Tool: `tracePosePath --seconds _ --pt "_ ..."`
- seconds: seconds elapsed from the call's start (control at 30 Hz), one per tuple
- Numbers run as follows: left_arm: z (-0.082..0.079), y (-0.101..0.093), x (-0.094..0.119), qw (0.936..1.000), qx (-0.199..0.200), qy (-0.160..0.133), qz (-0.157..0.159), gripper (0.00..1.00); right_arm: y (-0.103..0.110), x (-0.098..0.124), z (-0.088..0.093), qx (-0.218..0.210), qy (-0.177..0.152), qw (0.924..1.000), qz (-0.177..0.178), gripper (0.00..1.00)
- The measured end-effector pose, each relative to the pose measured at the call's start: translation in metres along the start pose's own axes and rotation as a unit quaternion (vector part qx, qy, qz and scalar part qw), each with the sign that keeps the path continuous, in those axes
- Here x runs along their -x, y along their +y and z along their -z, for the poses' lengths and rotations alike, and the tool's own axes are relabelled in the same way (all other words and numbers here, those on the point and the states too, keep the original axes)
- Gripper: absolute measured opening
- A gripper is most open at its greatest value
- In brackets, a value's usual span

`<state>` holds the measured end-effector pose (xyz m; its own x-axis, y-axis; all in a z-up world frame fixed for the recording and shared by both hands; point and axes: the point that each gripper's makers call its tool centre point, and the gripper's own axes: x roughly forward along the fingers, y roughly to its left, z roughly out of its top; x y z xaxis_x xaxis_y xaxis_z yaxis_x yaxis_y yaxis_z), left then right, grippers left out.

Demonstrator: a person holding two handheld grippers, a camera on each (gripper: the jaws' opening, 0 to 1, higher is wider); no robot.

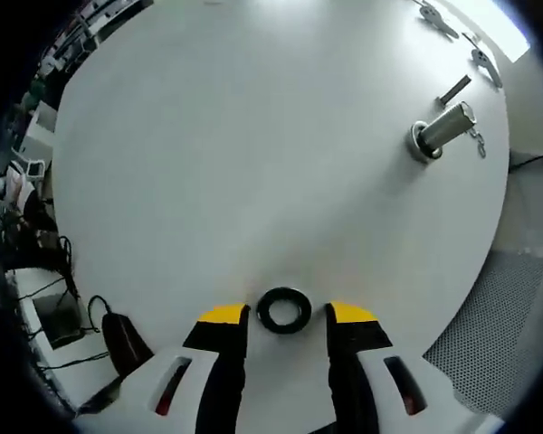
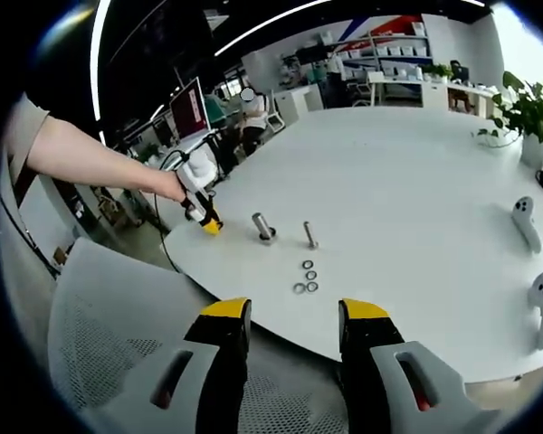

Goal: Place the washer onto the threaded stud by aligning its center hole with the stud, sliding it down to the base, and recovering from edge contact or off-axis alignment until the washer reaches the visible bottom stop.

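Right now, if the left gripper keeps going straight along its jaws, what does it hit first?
The black washer on the white table. It lies just ahead of the open left gripper, centred between the yellow tips. The metal stud is farther off and to one side.

A wide stretch of bare white table [image 1: 253, 154] lies open between the left gripper [image 1: 287, 314] and the upright metal stud [image 1: 442, 129], with nothing standing in that path. A black washer [image 1: 284, 309] sits between the gripper's parted jaws. In the right gripper view, a second thin stud [image 2: 309, 235] rises just beside the thick one, four small washers [image 2: 307, 277] lie near the table edge, and a mesh chair back [image 2: 127, 307] crowds the near side
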<state>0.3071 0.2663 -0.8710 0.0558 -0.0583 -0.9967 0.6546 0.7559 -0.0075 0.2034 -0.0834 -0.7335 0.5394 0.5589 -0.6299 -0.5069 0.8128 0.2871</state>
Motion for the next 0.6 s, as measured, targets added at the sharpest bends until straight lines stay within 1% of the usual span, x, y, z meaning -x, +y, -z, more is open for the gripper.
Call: tracePosePath --seconds 0.17,0.4,0.53,0.6 --pt "-0.0002 0.0009 0.0001 1.0 -0.003 -0.007 -0.001 0.33 0.0008 -0.0001 0.0 0.001 0.0 1.0 -0.002 0.41" --pt "-0.0003 -0.0004 0.0005 1.0 -0.002 -0.001 -0.003 0.32 0.0003 0.0005 -0.0007 -0.001 -0.002 1.0 0.0 0.41" --pt "0.0 -0.0008 0.0011 1.0 0.0 -0.003 -0.002 0.32 0.0005 0.0006 -0.001 0.0 -0.002 1.0 0.0 0.41" --pt "0.0 0.0005 0.0014 1.0 -0.006 -0.004 -0.005 0.29 0.0003 0.0006 -0.0012 -0.001 -0.002 1.0 0.0 0.41"
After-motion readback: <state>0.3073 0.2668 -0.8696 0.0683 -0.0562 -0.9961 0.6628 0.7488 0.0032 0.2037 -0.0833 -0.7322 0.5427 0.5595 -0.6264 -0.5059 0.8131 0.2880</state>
